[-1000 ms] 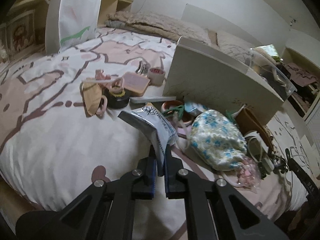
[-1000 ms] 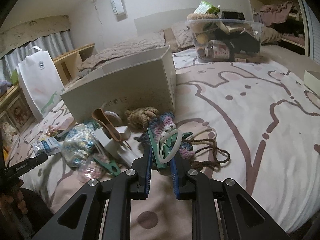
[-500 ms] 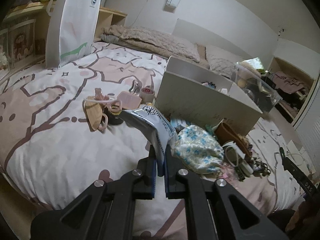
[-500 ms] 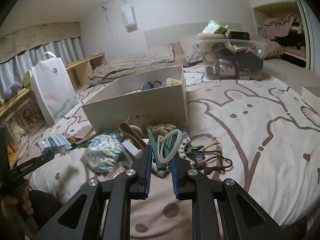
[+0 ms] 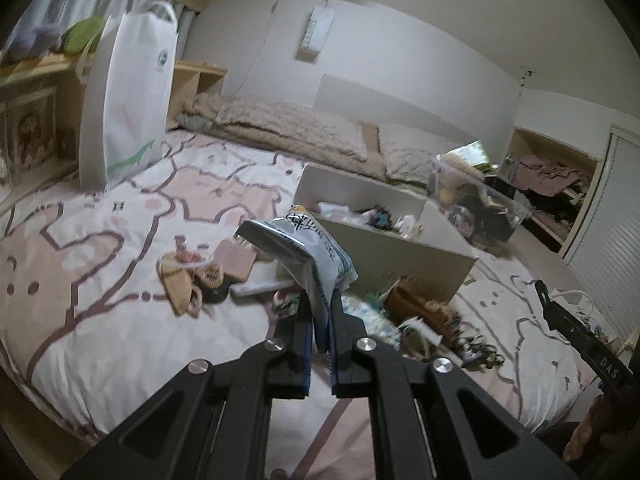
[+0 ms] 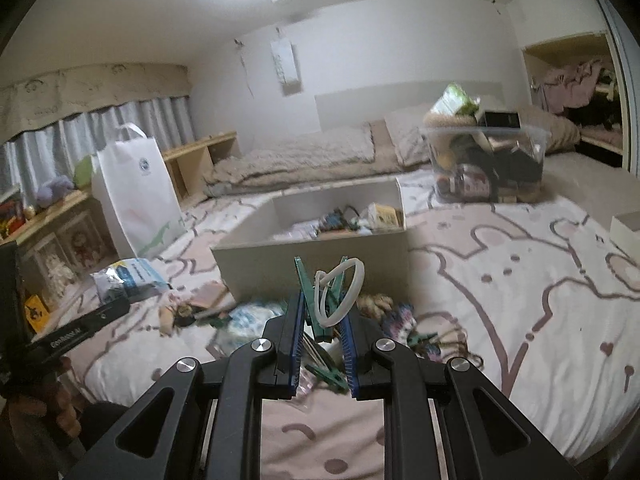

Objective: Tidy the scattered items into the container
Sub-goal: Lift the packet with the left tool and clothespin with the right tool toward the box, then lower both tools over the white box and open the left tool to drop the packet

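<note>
left wrist view: left gripper [image 5: 320, 312] clamped on pouch [image 5: 304, 248], lifted off the bed [image 5: 80, 320]
right: right gripper [image 6: 322, 316] pinching pegs [image 6: 320, 300], also raised
box [image 6: 312, 264]: interior now showing, drop comes next

packet [image 5: 304, 248]: glossy plastic film | pegs [image 6: 316, 300]: smooth green plastic | box [image 6: 312, 264]: matt board | bedspread [image 6: 520, 280]: soft cloth

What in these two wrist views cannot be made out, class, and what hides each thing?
- Left wrist view: print on the silver packet in the left gripper, blurred.
- Right wrist view: items deep in the white box, hidden by its front wall.
- Right wrist view: the pile behind the right gripper and its green clips, blocked and blurred.
</note>
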`<state>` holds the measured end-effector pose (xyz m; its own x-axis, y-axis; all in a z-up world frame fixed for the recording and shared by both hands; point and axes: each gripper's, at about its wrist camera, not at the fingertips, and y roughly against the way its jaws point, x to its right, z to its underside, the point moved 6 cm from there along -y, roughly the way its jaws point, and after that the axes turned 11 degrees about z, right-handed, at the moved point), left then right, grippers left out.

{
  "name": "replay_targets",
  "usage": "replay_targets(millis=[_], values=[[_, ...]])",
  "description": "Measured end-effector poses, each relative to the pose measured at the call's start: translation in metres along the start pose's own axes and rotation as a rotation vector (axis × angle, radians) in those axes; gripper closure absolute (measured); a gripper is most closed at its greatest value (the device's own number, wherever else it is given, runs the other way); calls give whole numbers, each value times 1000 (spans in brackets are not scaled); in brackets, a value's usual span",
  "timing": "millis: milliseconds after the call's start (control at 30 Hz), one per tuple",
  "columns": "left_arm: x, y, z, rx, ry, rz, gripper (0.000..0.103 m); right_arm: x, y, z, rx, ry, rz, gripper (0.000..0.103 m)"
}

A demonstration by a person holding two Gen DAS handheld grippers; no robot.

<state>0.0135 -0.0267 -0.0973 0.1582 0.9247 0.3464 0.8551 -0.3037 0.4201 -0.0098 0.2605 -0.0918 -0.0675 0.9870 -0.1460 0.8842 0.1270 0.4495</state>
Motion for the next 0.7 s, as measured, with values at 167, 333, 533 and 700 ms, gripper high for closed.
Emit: replay_targets(millis=[167,333,533,700], values=[[25,7,-20,34,-60,44,96,-6,12,-21,55,19,-15,85],[49,6,-44,75,-107,71,96,-10,17,-47,106,34,-39,85],[59,-4,-73,119,-125,76,96,-11,14,-83,161,62,-64,85],[61,-21,-99,137,-132,78,96,-9,1,-111,193,77,-71,85]])
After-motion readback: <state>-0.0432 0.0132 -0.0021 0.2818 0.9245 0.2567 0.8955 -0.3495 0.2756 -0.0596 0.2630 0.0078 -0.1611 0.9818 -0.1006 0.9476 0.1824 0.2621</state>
